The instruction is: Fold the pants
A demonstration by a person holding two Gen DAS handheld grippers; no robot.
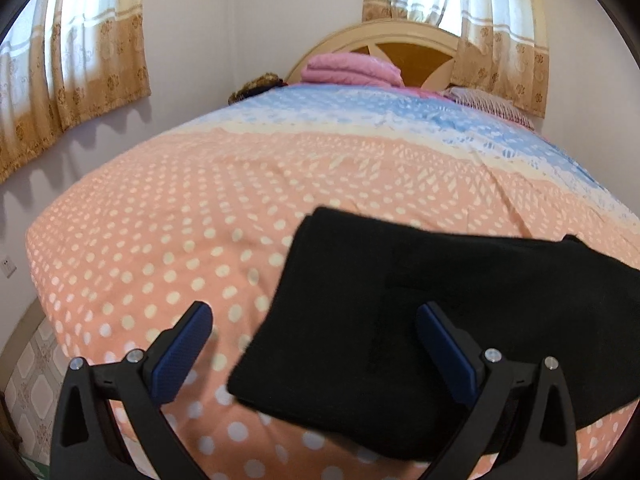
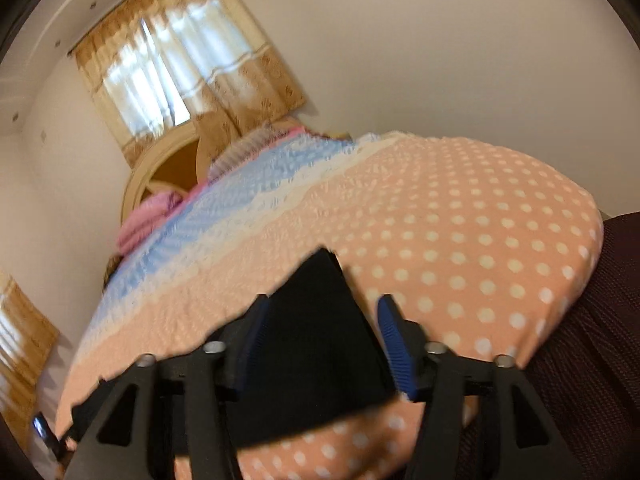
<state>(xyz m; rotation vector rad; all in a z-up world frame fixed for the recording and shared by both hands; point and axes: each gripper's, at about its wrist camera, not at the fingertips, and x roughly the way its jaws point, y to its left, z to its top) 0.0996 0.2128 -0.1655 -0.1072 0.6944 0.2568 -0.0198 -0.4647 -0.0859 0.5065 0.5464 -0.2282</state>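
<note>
Folded black pants (image 1: 420,312) flat on near end of bed (image 1: 160,240), long axis left-near to right-far. Left tool (image 1: 314,320) spread, empty. Right tool (image 2: 320,316) spread above pants, pinching nothing.

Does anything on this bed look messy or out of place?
Nothing much stands out. The black pants lie folded in a flat bundle on the polka-dot bedspread, only set at an angle to the bed's edge. A folded pink blanket sits tidily by the headboard.

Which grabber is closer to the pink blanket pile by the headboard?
Neither clearly: left gripper and right gripper both sit over the black pants, far from the pink blanket.
</note>
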